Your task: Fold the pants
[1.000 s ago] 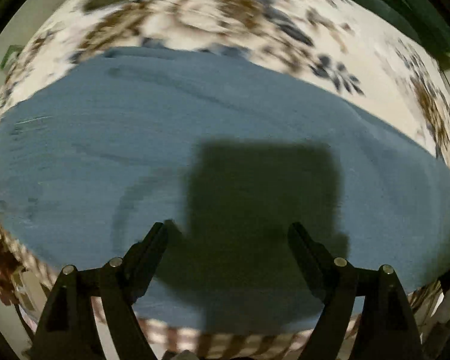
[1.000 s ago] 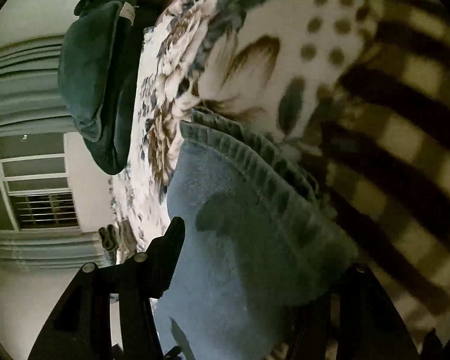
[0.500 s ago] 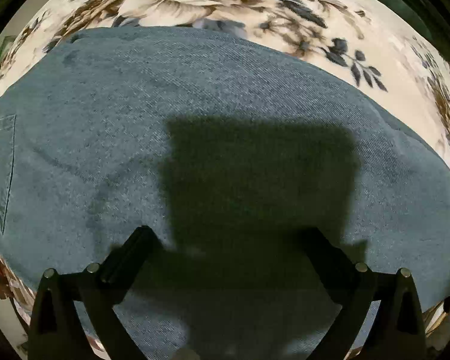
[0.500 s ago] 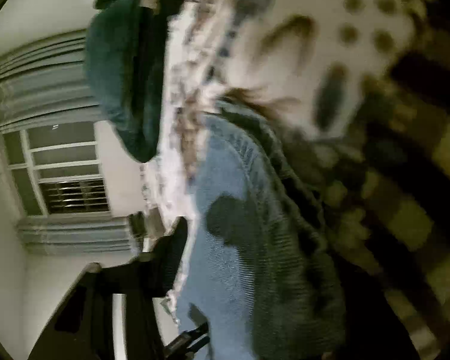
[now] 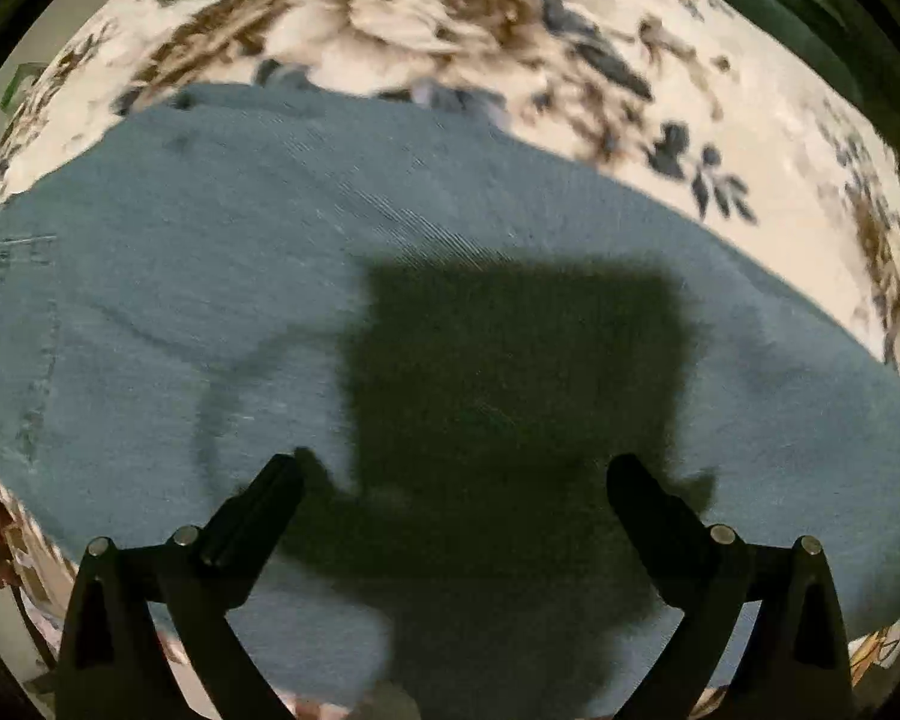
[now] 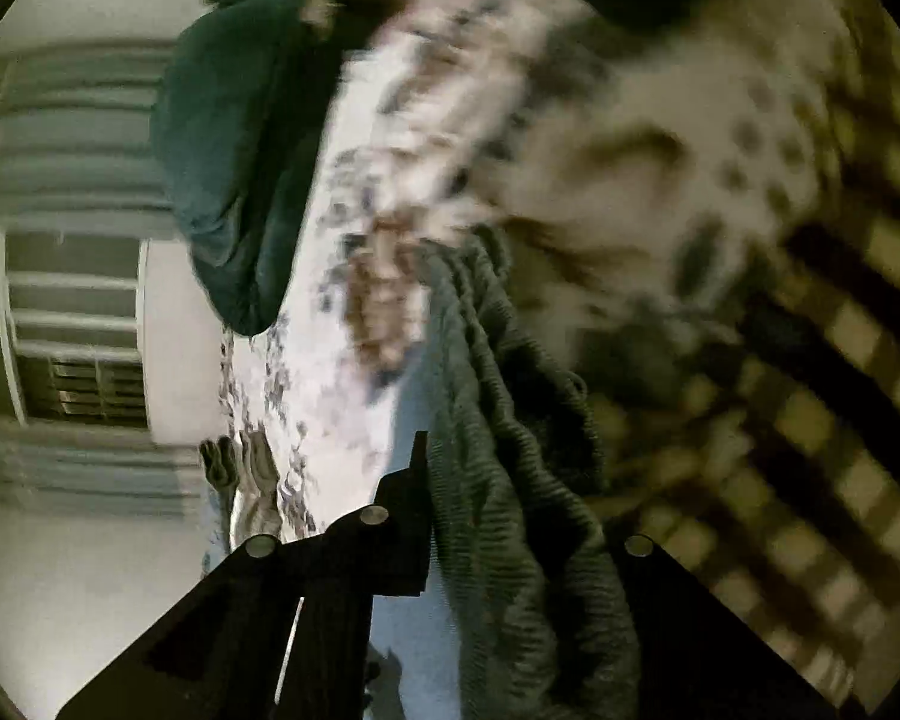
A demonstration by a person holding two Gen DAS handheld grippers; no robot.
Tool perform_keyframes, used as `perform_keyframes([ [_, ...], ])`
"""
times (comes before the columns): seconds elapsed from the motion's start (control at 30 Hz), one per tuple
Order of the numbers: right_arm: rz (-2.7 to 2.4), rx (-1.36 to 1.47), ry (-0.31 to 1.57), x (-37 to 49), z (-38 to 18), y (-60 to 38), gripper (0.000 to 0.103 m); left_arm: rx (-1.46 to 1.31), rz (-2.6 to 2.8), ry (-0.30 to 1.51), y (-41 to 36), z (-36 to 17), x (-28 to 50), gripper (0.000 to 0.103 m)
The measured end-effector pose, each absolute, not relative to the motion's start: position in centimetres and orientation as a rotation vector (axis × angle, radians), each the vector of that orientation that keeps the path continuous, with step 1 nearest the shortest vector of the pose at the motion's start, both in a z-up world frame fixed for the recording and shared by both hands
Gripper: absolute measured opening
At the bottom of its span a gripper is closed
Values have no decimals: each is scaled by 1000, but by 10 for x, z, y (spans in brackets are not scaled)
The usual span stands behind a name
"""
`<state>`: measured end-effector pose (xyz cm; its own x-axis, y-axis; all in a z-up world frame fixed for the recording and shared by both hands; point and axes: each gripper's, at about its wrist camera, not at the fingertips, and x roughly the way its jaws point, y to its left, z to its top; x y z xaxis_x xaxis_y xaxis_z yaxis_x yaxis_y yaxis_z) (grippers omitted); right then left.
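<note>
Since a second ago the right gripper (image 6: 450, 516) has risen, jaws closing on the elastic waistband of the pants (image 5: 390, 312); left gripper (image 5: 453, 480) hovers spread wide over denim lying flat on the floral bedspread (image 5: 450, 18); soft, limp, moderately heavy, best gripped at the waistband

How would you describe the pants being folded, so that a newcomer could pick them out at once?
Start from the bed, covered by a cream floral bedspread with brown and blue flowers. Spread across it lie the pants, under the open left gripper. They are the only plain blue denim there, unlike the patterned cover and the dark green pillow.
</note>
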<state>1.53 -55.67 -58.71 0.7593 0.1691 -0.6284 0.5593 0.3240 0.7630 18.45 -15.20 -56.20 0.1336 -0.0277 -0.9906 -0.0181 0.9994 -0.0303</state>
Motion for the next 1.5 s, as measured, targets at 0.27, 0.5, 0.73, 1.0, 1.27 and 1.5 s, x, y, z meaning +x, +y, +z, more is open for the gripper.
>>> perform_keyframes([
  [0.27, -170, 965, 747, 84, -469, -449, 9, -166, 39, 1357, -95, -502, 190, 103],
  [0.5, -81, 813, 857, 129, -455, -300, 9, -240, 145, 1277, 7, -465, 172, 103],
  [0.73, 9, 628, 1046, 163, -523, -137, 9, -307, 281, 1288, 115, -478, 136, 103],
  [1.0, 68, 457, 1364, 173, -619, -27, 45, -321, 344, 1304, 178, -489, 112, 103],
  [1.27, 75, 607, 1369, 149, -586, -112, 71, -367, 167, 1311, 137, -482, 150, 103],
  [1.5, -144, 537, 1433, 132, -590, -203, 77, -258, 46, 1500, 47, -535, 201, 102],
])
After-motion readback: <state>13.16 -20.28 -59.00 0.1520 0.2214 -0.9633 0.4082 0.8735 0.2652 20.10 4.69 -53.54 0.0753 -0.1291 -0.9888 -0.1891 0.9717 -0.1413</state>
